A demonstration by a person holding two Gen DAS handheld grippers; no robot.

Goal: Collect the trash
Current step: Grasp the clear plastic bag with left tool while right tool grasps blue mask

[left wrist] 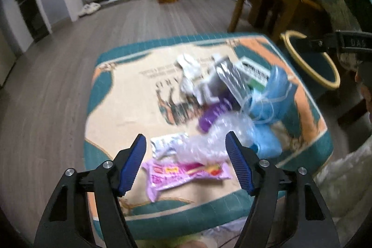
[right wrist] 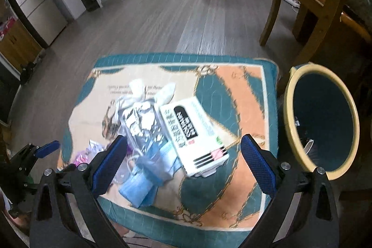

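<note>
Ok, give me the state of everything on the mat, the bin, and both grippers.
Left gripper: open, above pink wrapper.
Right gripper: open, holding nothing.
Pink wrapper: flat on mat.
White box: closed, lying on mat.
Blue masks: crumpled, piled.
Foil bag: crumpled.
Bin: open, beside mat, nearly empty.

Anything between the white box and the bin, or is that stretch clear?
Right wrist view: only bare cushion lies between white box and bin.

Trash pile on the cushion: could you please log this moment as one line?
phase: approach | left gripper: open, above pink wrapper | right gripper: open, above white box | bin: beside cushion
</note>
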